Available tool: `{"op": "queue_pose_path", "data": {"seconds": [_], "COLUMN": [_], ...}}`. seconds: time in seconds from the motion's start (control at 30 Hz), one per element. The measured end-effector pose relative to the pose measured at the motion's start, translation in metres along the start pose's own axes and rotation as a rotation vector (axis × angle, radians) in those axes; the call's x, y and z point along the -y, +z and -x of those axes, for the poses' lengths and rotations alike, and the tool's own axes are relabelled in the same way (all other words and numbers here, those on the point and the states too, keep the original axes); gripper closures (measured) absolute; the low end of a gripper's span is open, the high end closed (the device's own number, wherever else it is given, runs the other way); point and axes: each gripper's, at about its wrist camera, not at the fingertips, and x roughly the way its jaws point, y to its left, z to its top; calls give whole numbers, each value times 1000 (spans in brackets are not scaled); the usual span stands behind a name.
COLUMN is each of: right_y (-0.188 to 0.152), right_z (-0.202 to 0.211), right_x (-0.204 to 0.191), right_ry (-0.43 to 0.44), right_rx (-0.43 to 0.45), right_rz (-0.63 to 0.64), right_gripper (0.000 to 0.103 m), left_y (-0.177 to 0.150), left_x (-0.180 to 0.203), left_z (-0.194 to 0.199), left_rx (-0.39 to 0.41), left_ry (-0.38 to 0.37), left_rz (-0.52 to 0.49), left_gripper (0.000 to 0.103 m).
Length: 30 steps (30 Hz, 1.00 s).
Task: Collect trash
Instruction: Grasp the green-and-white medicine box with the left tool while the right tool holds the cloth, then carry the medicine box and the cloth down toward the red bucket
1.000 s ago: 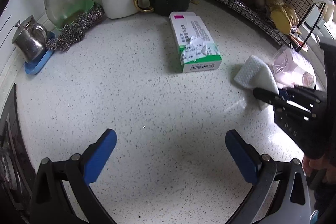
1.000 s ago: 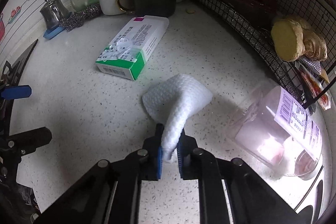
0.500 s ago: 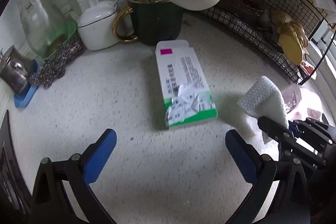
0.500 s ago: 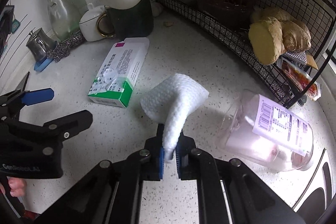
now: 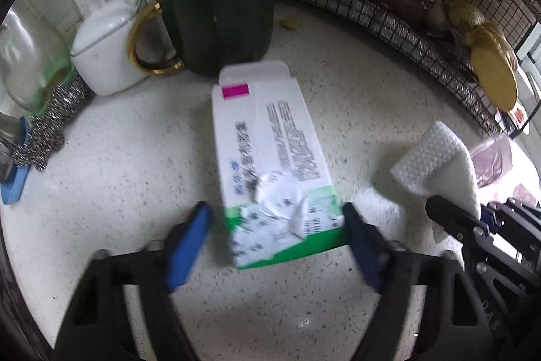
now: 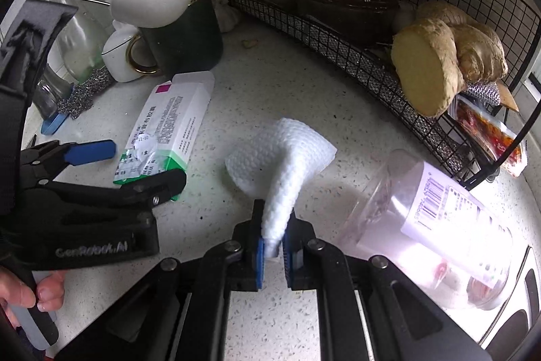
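Lying flat, box [image 5: 274,164] points toward mug [image 5: 219,32]; left jaws closing around it.

A: What sits between the blue fingers [image 5: 189,241] of the left gripper [image 5: 275,242]?
B: The near, green end of a white-and-green carton [image 5: 270,164] lying flat on the speckled counter [image 5: 118,158]. The jaws are closing; the right pad looks at the carton's edge, the left one stands apart from it.
A: And behind it?
B: A dark mug with a gold handle [image 5: 219,29] holding utensils, and a white lidded pot [image 5: 108,53] beside it.
A: To the right?
B: The right gripper [image 5: 473,222] pinching a white textured wipe [image 5: 436,161], with a black wire rack [image 5: 422,36] beyond
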Motion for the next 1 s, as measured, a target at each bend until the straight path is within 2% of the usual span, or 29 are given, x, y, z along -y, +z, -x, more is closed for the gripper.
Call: {"op": "queue_pose_path", "data": {"seconds": [0.03, 0.23, 0.53, 0.67, 1.0], "right_y": [-1, -10, -27, -44, -86], "right_z": [1, 3, 25, 48, 109], "right_x": [-1, -1, -13, -27, -71], "right_ry": [3, -10, -24, -49, -14], "right_rx": [-1, -6, -24, -12, 41], "right_rz": [0, 25, 60, 103, 137], "right_gripper": [95, 95, 95, 95, 95], "left_y": [-1, -18, -58, -88, -167], "left_x": [1, 2, 4, 6, -9], "left_z": [0, 11, 67, 107, 190], "left_rx": [6, -29, -21, 3, 76], "left_ry": [13, -4, -25, -25, -12], "left_rz": [-16, -49, -95, -103, -103], "left_gripper": [43, 43, 43, 44, 44]}}
